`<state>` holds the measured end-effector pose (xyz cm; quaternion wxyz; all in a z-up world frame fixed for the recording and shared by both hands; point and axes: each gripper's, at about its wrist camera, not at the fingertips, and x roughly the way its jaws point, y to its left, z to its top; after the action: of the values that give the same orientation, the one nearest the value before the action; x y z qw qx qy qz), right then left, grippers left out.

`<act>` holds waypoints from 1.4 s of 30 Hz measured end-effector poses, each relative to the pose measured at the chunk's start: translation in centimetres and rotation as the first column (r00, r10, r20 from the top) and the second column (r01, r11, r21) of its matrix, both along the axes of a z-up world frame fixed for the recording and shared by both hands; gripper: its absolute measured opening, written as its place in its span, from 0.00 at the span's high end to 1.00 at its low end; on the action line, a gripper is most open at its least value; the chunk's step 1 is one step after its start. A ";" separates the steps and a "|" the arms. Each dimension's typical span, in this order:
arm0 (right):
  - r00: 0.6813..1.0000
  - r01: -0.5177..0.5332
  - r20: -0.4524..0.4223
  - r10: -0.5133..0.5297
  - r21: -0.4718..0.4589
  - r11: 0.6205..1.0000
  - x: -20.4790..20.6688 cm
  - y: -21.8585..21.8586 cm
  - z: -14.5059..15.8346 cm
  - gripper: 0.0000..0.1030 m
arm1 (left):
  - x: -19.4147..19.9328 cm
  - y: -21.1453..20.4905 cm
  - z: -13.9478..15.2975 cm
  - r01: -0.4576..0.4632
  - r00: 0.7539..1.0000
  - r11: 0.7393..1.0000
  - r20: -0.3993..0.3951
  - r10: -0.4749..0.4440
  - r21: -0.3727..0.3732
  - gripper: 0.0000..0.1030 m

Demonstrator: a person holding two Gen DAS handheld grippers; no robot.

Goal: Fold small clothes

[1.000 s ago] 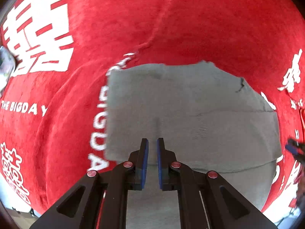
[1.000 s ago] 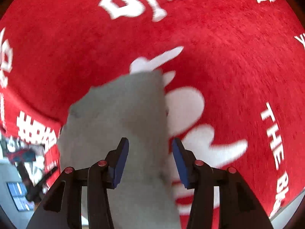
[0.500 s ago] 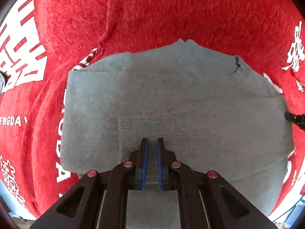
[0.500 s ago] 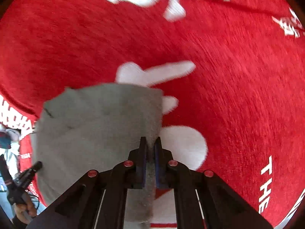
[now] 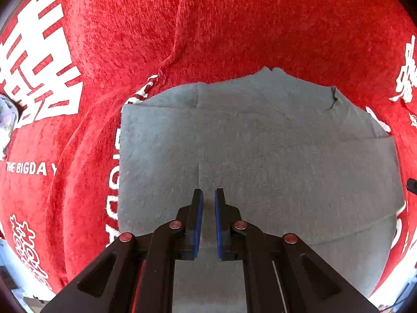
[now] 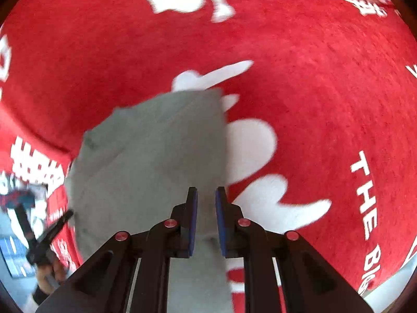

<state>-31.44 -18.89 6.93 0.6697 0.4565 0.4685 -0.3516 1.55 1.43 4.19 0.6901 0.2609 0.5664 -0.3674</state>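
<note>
A small grey knit garment (image 5: 260, 156) lies on a red cloth with white lettering (image 5: 208, 26). A folded layer covers its near part. My left gripper (image 5: 207, 195) is nearly shut, and a fold of the grey fabric sits in the narrow gap between its blue pads. In the right wrist view the grey garment (image 6: 151, 161) runs from the centre to the lower left. My right gripper (image 6: 206, 193) is nearly shut on the garment's right edge, with grey fabric between the pads.
The red cloth (image 6: 312, 78) covers the whole surface and has a raised crease (image 5: 177, 39) at the far side. The other hand-held gripper (image 6: 44, 237) shows at the lower left of the right wrist view. The surface's edge (image 6: 385, 292) runs at the lower right.
The right gripper went from wide open to shut on the garment's edge, then lifted it a little. The left gripper has kept its hold while the garment shifted under it.
</note>
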 end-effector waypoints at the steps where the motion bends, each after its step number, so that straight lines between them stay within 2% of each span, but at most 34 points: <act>1: 0.999 -0.032 -0.011 0.032 -0.003 0.999 0.6 0.6 -0.2 0.83 | -0.2 0.1 -0.1 0.005 1.000 1.000 0.000 -0.005 0.003 0.91; 4: 0.996 -0.065 -0.064 0.065 0.008 0.998 1.4 1.5 -1.8 0.83 | -0.6 0.1 -1.3 0.007 1.000 0.999 -0.009 -0.007 0.031 0.91; 7: 0.997 -0.048 -0.067 0.049 0.013 0.999 0.9 1.9 -3.0 0.90 | -0.9 0.5 -2.0 -0.003 1.000 1.000 -0.005 0.003 0.022 0.91; 11: 0.996 -0.044 -0.080 0.046 0.020 0.999 0.1 2.1 -2.2 0.90 | -1.0 0.9 -1.9 0.022 1.000 0.999 -0.004 -0.022 0.034 0.91; 13: 0.993 -0.052 -0.107 0.054 0.020 0.998 0.2 3.0 -1.7 0.86 | -0.7 1.4 -1.8 0.015 1.000 0.999 -0.011 -0.014 0.040 0.91; 15: 0.992 -0.048 -0.119 0.050 0.017 0.999 0.1 3.4 -1.3 0.86 | -0.5 2.0 -1.4 -0.006 1.000 0.999 -0.016 0.007 0.043 0.91; 22: 0.996 -0.017 -0.090 0.022 0.049 0.999 0.8 5.8 -0.7 0.86 | -0.6 4.0 0.0 -0.040 0.999 0.997 -0.005 0.040 0.060 0.91; 27: 0.997 -0.023 -0.076 0.028 0.072 0.997 2.3 7.2 -0.7 0.85 | -1.4 5.1 0.4 -0.034 0.999 0.997 -0.032 0.036 0.072 0.91; 28: 0.997 -0.027 -0.075 0.033 0.074 0.997 2.8 7.4 -0.7 0.79 | -1.7 5.3 0.4 -0.027 0.999 0.997 -0.031 0.029 0.068 0.80; 29: 0.997 -0.030 -0.075 0.035 0.073 0.997 3.0 7.7 -0.7 0.65 | -1.9 5.4 0.5 -0.023 0.999 0.997 -0.031 0.025 0.071 0.62; 30: 0.996 -0.036 -0.074 0.041 0.069 0.997 3.4 8.0 -0.6 0.59 | -1.9 5.7 0.5 -0.025 0.999 0.997 -0.030 0.027 0.071 0.15; 31: 0.996 -0.042 -0.073 0.046 0.065 0.997 3.6 8.2 -0.5 0.55 | -2.0 6.0 0.8 -0.038 0.999 0.998 -0.013 0.038 0.057 0.00; 33: 0.995 -0.057 -0.074 0.062 0.063 0.996 4.1 8.8 -0.5 0.55 | -2.6 6.3 1.4 -0.035 0.999 0.999 0.010 0.034 0.041 0.00; 37: 0.995 -0.062 -0.073 0.067 0.070 0.996 4.9 9.7 -0.7 0.55 | -3.2 6.8 1.2 -0.034 0.999 0.998 -0.013 0.035 0.062 0.00; 38: 0.995 -0.065 -0.071 0.070 0.067 0.996 5.1 10.0 -0.6 0.53 | -3.3 6.9 1.2 -0.039 0.999 0.997 -0.012 0.040 0.064 0.00; 39: 0.995 -0.071 -0.069 0.075 0.061 0.996 5.3 10.3 -0.4 0.48 | -3.4 7.1 1.2 -0.043 0.999 0.997 -0.013 0.044 0.066 0.00; 41: 0.994 -0.082 -0.063 0.085 0.042 0.996 5.6 11.0 0.1 0.21 | -3.6 7.4 1.3 -0.056 0.998 0.996 -0.030 0.058 0.065 0.00; 42: 0.994 -0.088 -0.062 0.089 0.022 0.996 5.8 11.4 0.4 0.18 | -3.4 7.6 1.3 -0.063 0.997 0.996 -0.037 0.065 0.066 0.00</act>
<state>-25.64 -7.47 7.38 0.6649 0.4305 0.5126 -0.3313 -1.88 9.04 5.48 0.6817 0.2576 0.5992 -0.3316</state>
